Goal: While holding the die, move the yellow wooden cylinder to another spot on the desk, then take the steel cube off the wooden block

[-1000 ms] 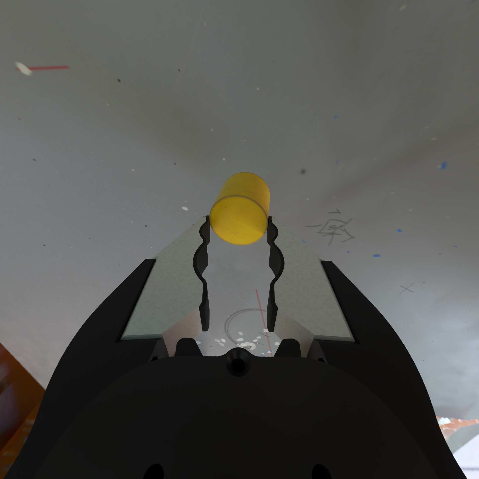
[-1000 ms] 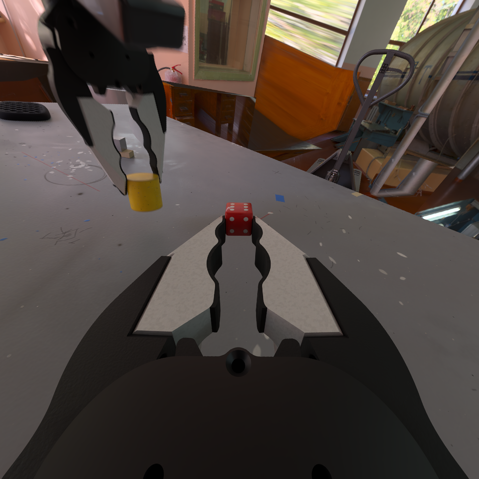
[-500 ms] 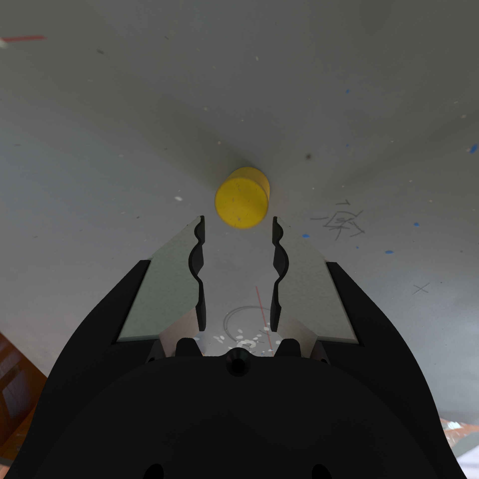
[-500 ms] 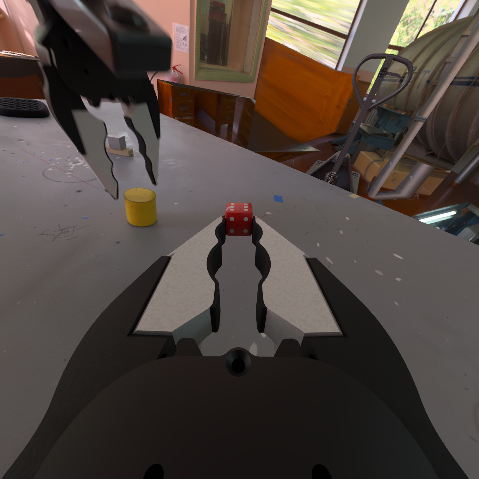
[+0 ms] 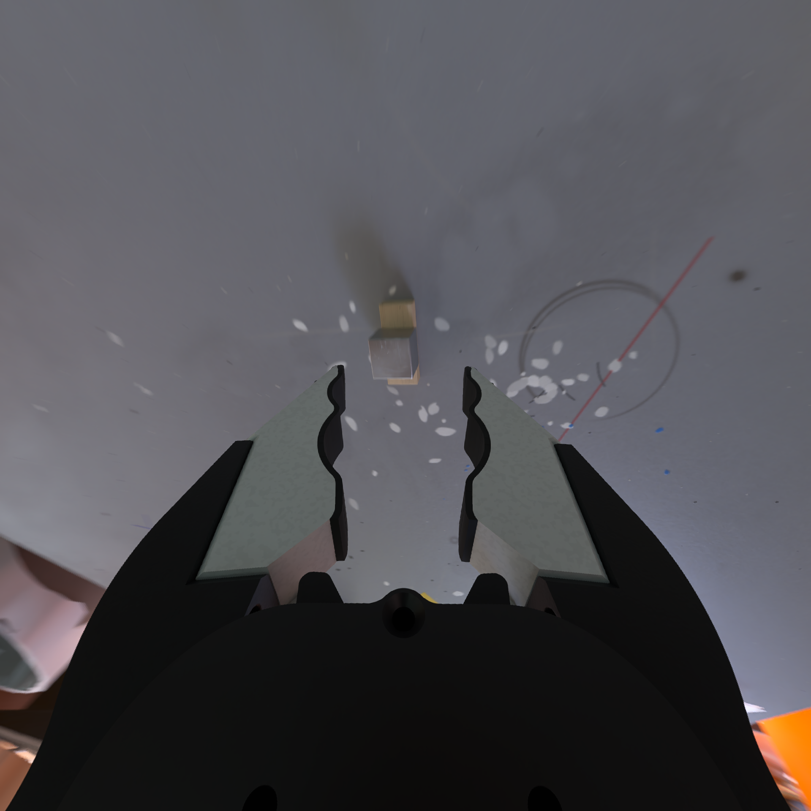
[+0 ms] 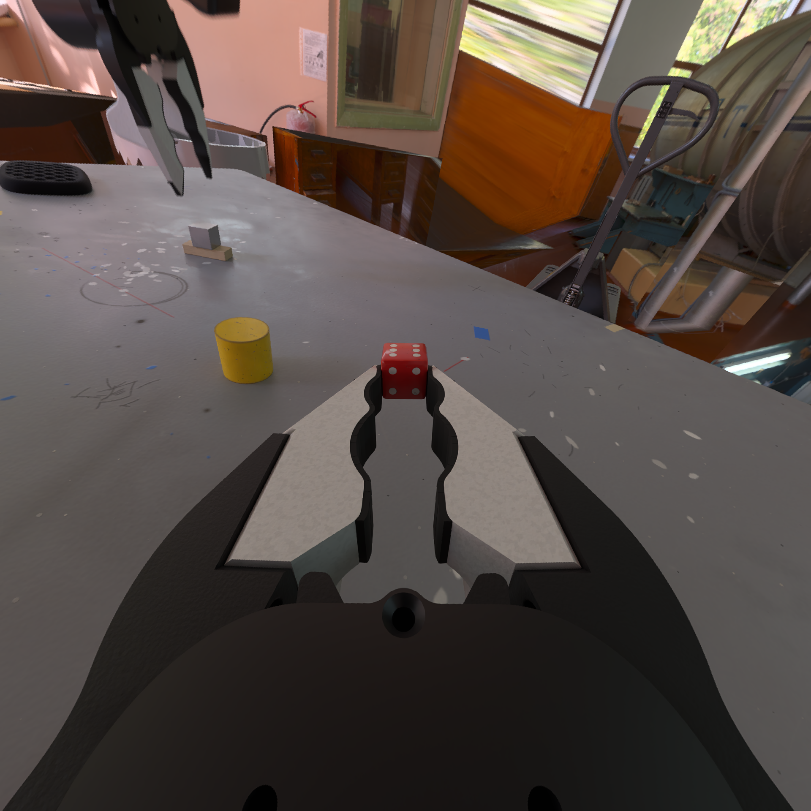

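Note:
My right gripper [image 6: 404,373] is shut on the red die [image 6: 403,371] and holds it just above the grey desk [image 6: 439,307]. The yellow wooden cylinder [image 6: 243,349] stands upright on the desk to the left of the die, free of both grippers. The steel cube [image 5: 392,359] sits on the flat wooden block [image 5: 397,313], also seen in the right wrist view as the cube [image 6: 204,236] on the block [image 6: 208,252]. My left gripper [image 5: 403,373] is open and empty, looking down from above the cube; it also shows in the right wrist view [image 6: 193,182], high above the cube.
A black perforated pad [image 6: 44,182] lies at the desk's far left. A drawn circle with a red line [image 6: 134,287] and white paint flecks mark the desk near the block. The desk's right edge [image 6: 570,307] drops off to a room with a pallet jack [image 6: 614,219].
My left gripper let go of the yellow cylinder, which now stands on the desk, then rose and moved away to above the steel cube. My right gripper kept still with the die.

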